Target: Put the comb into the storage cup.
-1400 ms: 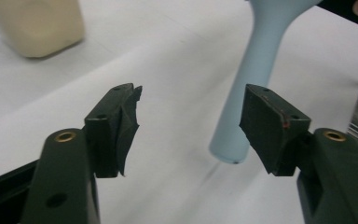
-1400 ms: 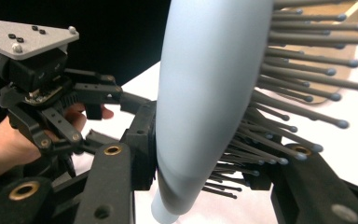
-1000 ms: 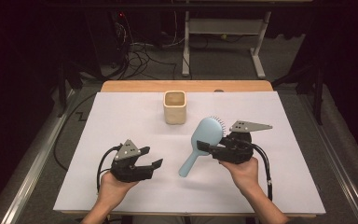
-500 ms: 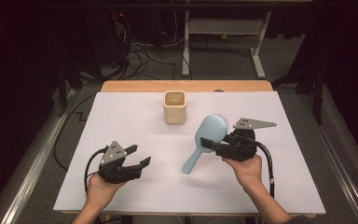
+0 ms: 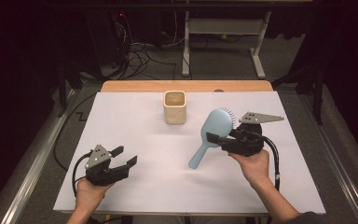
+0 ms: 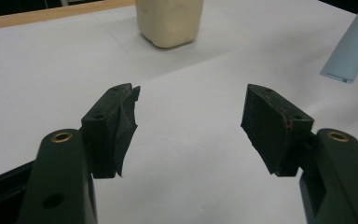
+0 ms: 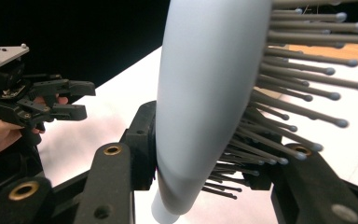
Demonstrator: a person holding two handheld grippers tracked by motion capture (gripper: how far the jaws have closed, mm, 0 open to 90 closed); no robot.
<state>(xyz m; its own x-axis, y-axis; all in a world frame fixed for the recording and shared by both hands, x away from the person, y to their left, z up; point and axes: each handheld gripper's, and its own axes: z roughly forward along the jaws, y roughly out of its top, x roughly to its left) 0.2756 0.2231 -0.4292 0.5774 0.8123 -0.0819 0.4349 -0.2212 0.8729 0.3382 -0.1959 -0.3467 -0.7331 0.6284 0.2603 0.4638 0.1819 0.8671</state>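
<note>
Right gripper view looks straight along my right gripper, whose jaws are closed on the pale blue plastic paddle hairbrush: one jaw presses its smooth back, the other sits in among the dark ball-tipped bristles. In the high view the hairbrush hangs above the white paper-covered counter, head up by my right gripper, handle slanting down toward the middle of the sheet, near the cream square plastic cup.

I judge the brush light and stiff, its shell slick, so it could pivot in a grip this near the head. The bristles give under the jaw and make a soft, uncertain seat. The narrow neck or the handle would be a surer place to pinch.

My left gripper rests low at the near left of the counter, well apart from the brush, jaws spread wide with nothing between them; its own view shows the cup ahead and the handle tip at the right.
</note>
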